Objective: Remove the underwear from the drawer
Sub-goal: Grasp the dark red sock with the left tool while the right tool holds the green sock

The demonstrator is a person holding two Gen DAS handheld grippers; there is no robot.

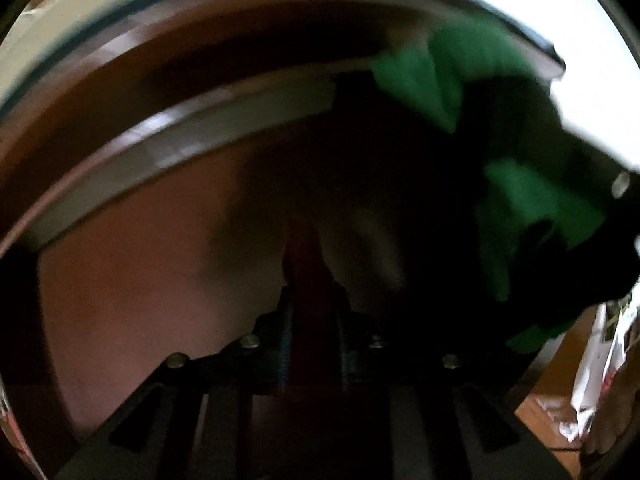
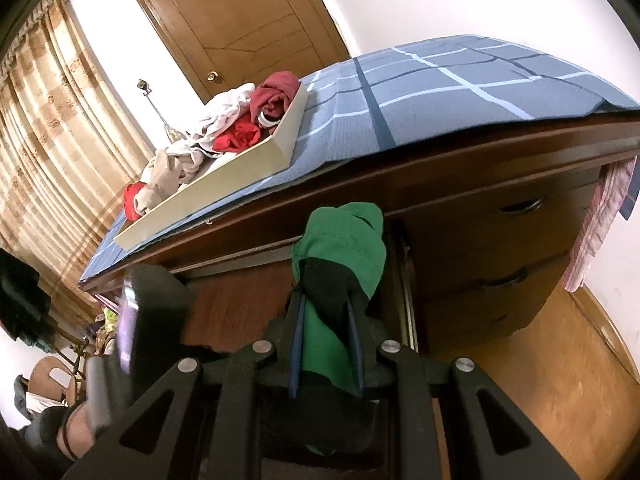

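Note:
My right gripper [image 2: 326,306] is shut on green underwear [image 2: 340,240] with a black band and holds it up in front of the dresser's edge. The same green underwear [image 1: 440,64] hangs at the right of the blurred left wrist view. My left gripper [image 1: 312,292] points down into the open drawer [image 1: 200,136], its fingers close together, with a dark red strip showing between them. Blur hides whether they pinch cloth. Something pale [image 1: 368,248] lies just beyond the fingers. The left gripper's body [image 2: 152,320] shows blurred over the drawer.
A blue checked cloth [image 2: 440,92] covers the dresser top, where a cream tray [image 2: 240,172] holds red and white garments [image 2: 240,128]. Closed drawers [image 2: 500,240] are on the right. A curtain [image 2: 48,140] and a door [image 2: 240,20] stand behind. A person's sandalled foot [image 2: 76,420] is at bottom left.

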